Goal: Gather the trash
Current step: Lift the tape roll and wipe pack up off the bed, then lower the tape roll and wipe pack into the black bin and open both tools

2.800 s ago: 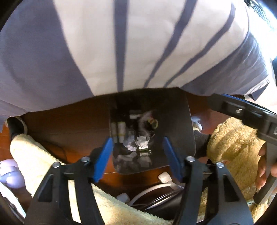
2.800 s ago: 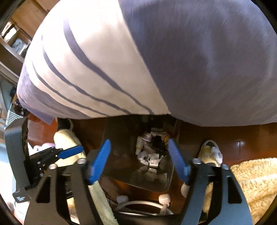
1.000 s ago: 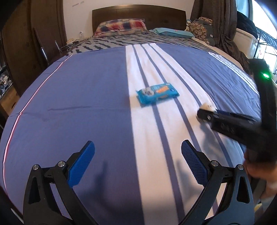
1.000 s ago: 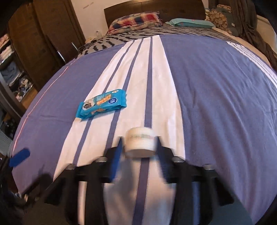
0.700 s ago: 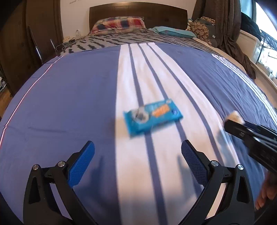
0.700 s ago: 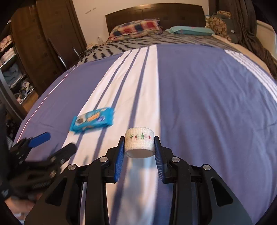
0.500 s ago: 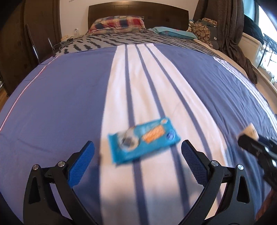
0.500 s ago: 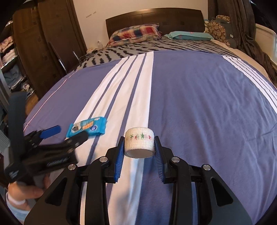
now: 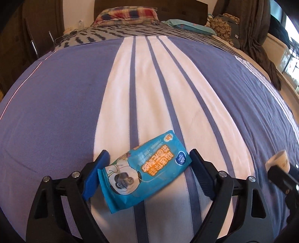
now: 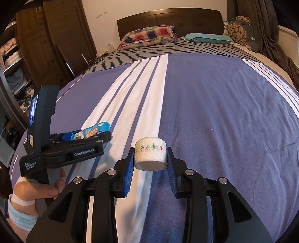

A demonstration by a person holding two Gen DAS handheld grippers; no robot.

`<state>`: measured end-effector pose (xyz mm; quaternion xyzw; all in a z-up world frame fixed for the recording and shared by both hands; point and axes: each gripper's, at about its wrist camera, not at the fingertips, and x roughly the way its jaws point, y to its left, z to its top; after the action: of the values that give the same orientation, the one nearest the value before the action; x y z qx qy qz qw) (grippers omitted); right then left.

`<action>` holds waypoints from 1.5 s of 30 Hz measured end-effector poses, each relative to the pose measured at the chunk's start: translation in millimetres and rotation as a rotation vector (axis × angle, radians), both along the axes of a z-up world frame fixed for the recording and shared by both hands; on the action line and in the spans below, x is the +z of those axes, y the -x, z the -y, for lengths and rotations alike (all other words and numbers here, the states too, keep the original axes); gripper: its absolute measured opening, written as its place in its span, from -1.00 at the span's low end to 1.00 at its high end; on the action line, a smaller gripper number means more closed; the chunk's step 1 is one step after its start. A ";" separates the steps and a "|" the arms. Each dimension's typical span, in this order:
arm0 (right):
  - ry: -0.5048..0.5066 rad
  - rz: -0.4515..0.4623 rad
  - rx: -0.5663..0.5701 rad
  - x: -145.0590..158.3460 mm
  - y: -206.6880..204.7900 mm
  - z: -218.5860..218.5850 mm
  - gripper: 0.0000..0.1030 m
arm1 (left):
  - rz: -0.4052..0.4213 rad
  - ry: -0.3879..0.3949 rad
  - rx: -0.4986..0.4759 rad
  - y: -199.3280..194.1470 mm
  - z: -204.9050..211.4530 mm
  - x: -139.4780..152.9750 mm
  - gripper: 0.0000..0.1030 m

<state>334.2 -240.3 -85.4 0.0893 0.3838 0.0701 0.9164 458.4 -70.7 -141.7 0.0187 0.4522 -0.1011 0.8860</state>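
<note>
Blue wipes packet (image 9: 144, 168), printed with orange characters and a cartoon figure, flat on the bed (image 9: 56, 112), lying askew across the white centre band and its thin purple stripes. Sits between the blue pads of the left gripper (image 9: 147, 176): jaws spread wide, one pad just beside the packet's near-left corner, the other just beside its right end; contact on either side not clear enough to call. Same packet (image 10: 93, 131) seen from the right wrist camera, mostly hidden behind the left gripper's black body (image 10: 87, 138), gripped lower down by a hand (image 10: 35, 190) with a white band at the wrist.

White bandage roll (image 10: 150, 154), marked with small red and green stars, pinched between the blue pads of the right gripper (image 10: 150, 160), jaws drawn in tight on both sides of the roll, held above the purple part of the cover, just right of the white band. From the left wrist camera, the roll (image 9: 279, 161) blurred at the far right edge.

Plaid pillow (image 10: 147, 34) and teal pillow (image 10: 205, 38) at the dark wooden headboard (image 10: 168, 17); brown wardrobe (image 10: 46, 46) left of the bed.
</note>
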 end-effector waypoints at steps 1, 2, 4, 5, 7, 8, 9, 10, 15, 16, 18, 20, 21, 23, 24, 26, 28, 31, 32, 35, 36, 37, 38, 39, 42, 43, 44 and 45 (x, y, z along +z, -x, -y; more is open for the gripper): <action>-0.001 0.000 -0.001 0.6 0.8 0.1 -0.35 | 0.002 0.000 -0.001 3.8 -0.9 0.7 0.55; -0.003 0.001 -0.003 1.8 2.9 0.7 -0.35 | 0.003 0.000 -0.001 6.6 -1.1 1.3 0.55; -0.003 0.004 -0.005 4.5 8.2 0.8 -0.35 | 0.004 0.007 -0.001 17.1 -4.2 4.8 0.54; -0.001 0.008 -0.003 6.8 12.4 0.6 -0.35 | 0.006 0.011 -0.002 23.0 -6.0 7.3 0.54; 0.000 0.013 0.000 11.2 20.5 -0.8 -0.35 | 0.017 0.009 -0.001 37.7 -9.3 13.2 0.54; -0.001 0.018 0.002 14.1 26.5 -0.9 -0.35 | 0.022 0.007 -0.002 43.6 -10.7 15.7 0.53; -0.003 0.021 0.004 17.0 32.9 -1.7 -0.35 | 0.030 0.008 -0.005 53.7 -12.5 20.1 0.53; -0.004 0.023 0.006 18.7 36.4 -1.9 -0.35 | 0.037 0.009 -0.007 64.5 -14.4 24.8 0.53; 0.006 0.034 0.021 32.4 67.8 -7.0 -0.35 | 0.087 0.005 -0.023 113.0 -21.1 52.7 0.53; 0.010 0.039 0.022 36.6 74.9 -7.6 -0.35 | 0.103 0.012 -0.024 125.3 -23.2 61.6 0.53; 0.018 0.054 0.023 45.4 90.1 -7.8 -0.35 | 0.133 0.017 -0.027 144.1 -25.2 77.1 0.53; 0.027 0.069 0.020 54.0 104.1 -8.3 -0.35 | 0.167 0.016 -0.030 166.7 -26.6 93.6 0.53; 0.029 0.075 0.018 57.9 111.2 -8.8 -0.35 | 0.176 0.017 -0.033 172.9 -26.4 97.9 0.53; 0.033 0.093 0.013 67.2 129.6 -9.9 -0.35 | 0.207 0.023 -0.050 199.2 -25.9 113.6 0.53; 0.034 0.105 0.011 73.0 139.5 -10.3 -0.35 | 0.217 0.027 -0.056 208.7 -25.9 119.1 0.53; 0.034 0.126 0.009 82.9 156.2 -11.0 -0.35 | 0.236 0.036 -0.069 228.8 -25.7 130.1 0.53; 0.032 0.147 0.007 92.2 173.5 -11.6 -0.35 | 0.253 0.055 -0.084 253.7 -26.3 141.5 0.53; 0.026 0.189 0.008 107.8 203.3 -14.3 -0.35 | 0.287 0.062 -0.097 287.2 -27.7 153.8 0.53; 0.024 0.208 0.007 112.6 216.0 -15.3 -0.35 | 0.294 0.064 -0.100 296.5 -27.6 155.8 0.53; 0.018 0.252 0.004 121.4 250.5 -19.1 -0.35 | 0.317 0.078 -0.114 327.8 -28.5 162.0 0.53; 0.022 0.262 0.003 123.0 259.5 -20.9 -0.35 | 0.321 0.082 -0.120 338.7 -28.4 162.6 0.53; 0.032 0.273 0.001 123.2 269.4 -23.7 -0.35 | 0.324 0.087 -0.128 349.1 -27.9 162.2 0.53; 0.042 0.285 -0.002 122.6 280.8 -26.6 -0.35 | 0.325 0.090 -0.133 355.6 -27.8 161.1 0.53; 0.046 0.295 -0.004 121.0 291.7 -28.9 -0.35 | 0.323 0.094 -0.143 364.5 -27.4 158.8 0.53; 0.041 0.306 -0.010 114.6 315.2 -31.3 -0.35 | 0.313 0.098 -0.158 388.1 -28.8 148.3 0.53; 0.040 0.306 -0.014 110.4 322.3 -31.3 -0.35 | 0.307 0.097 -0.158 396.3 -29.6 142.3 0.53; 0.035 0.298 -0.016 103.9 329.4 -31.2 -0.35 | 0.299 0.095 -0.157 403.3 -30.7 136.1 0.54; 0.029 0.288 -0.014 98.2 334.8 -31.3 -0.35 | 0.292 0.093 -0.157 409.1 -31.6 130.6 0.53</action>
<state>-0.7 -209.0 12.8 0.0675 0.2489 0.0701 0.9636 49.3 -39.2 -11.1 0.0274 0.3105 -0.1870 0.9316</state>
